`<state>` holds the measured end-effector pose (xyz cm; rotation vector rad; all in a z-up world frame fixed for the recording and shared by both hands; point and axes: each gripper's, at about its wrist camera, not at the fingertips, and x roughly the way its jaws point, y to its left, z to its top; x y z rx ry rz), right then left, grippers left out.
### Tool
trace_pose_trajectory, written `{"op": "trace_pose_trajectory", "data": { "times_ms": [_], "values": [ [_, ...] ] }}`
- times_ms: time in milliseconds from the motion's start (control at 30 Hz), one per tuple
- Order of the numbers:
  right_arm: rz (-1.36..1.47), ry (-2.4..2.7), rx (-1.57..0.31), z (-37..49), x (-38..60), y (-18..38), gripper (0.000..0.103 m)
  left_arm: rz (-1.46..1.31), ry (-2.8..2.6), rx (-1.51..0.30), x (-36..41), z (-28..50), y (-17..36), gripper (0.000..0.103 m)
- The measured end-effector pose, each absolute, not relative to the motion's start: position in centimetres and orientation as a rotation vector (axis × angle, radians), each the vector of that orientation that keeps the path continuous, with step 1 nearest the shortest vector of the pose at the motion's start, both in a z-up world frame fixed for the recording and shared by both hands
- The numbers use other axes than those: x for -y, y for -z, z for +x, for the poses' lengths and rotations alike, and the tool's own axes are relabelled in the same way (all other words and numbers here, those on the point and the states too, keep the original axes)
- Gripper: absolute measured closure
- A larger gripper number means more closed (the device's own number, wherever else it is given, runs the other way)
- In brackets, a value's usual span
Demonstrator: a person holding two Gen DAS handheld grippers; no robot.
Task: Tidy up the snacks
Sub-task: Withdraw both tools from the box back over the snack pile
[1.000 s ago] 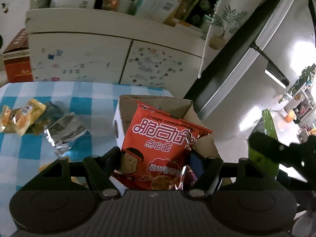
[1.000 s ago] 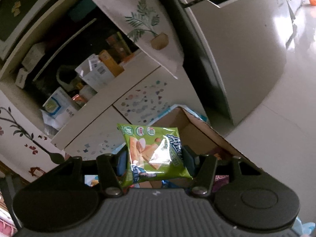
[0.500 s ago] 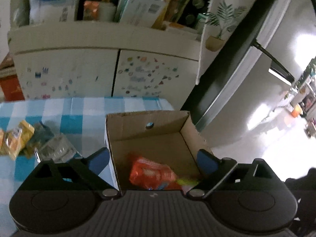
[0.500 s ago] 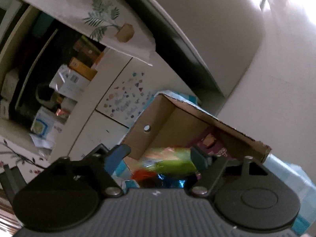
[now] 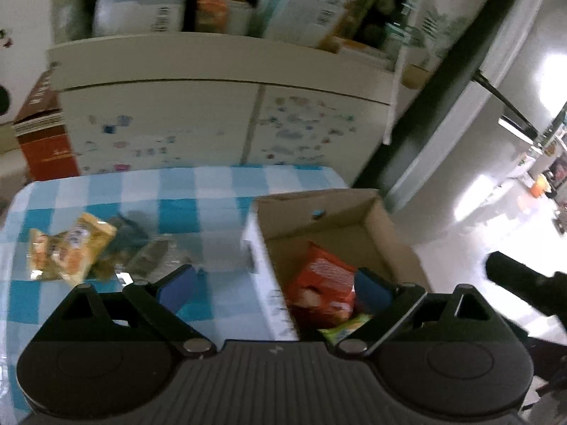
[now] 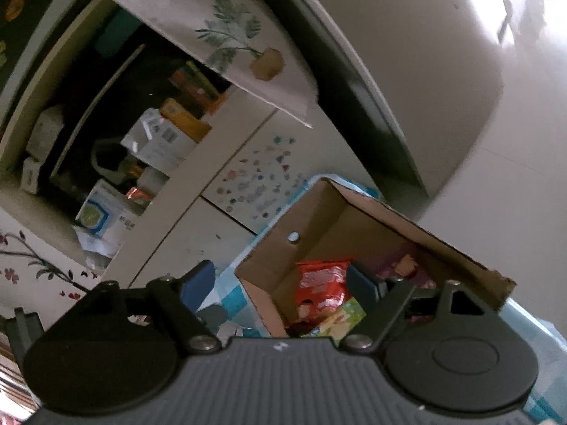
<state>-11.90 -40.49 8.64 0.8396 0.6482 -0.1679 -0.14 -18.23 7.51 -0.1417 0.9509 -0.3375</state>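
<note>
- While both tools are held over the open brown cardboard box, nothing is gripped by either: the left gripper is spread wide, its jaws having just been opening, and no item lies between its blue pads.
- The jaws of the right gripper are likewise parted and have just been opening; no pad is pressed on a packet.
- The cardboard box is set at the right edge of the table covered by a blue-and-white checked cloth, near its far right corner.
- A red foil snack bag is seen inside the box, lying on the box floor by the left wall.
- A light green snack packet is lodged just beside the red bag, toward the near end of the box.
- A yellow-orange snack packet and a silvery wrapper are located near the left edge of the table, well apart from the box.
- Blur is present in the left wrist view.
</note>
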Motion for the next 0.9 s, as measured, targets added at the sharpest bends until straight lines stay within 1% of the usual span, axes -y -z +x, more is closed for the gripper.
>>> {"op": "trace_pose_trajectory", "data": {
  "times_ms": [167, 267, 533, 733, 900],
  "values": [
    [0.775, 0.080, -0.635, -11.3, 38.7, -9.1, 0.018, -0.172, 0.284, -0.949, 14.0, 0.4, -7.3, 0.005],
    [0.702, 0.031, -0.632, -10.8, 37.1, -9.4, 0.016, -0.164, 0.237, -0.942, 11.5, 0.8, -7.4, 0.005],
    [0.592, -0.042, -0.696, -9.8, 33.8, -9.1, 0.015, -0.199, 0.154, -0.938, 5.6, 1.5, -7.0, 0.003],
    [0.533, -0.086, -0.726, -9.2, 31.9, -8.3, 0.015, -0.222, 0.118, -0.944, 2.9, 2.3, -6.1, 0.001],
    [0.489, -0.119, -0.740, -8.9, 30.6, -8.0, 0.015, -0.216, 0.115, -0.980, 2.0, 3.2, -4.2, 0.000]
  ]
}}
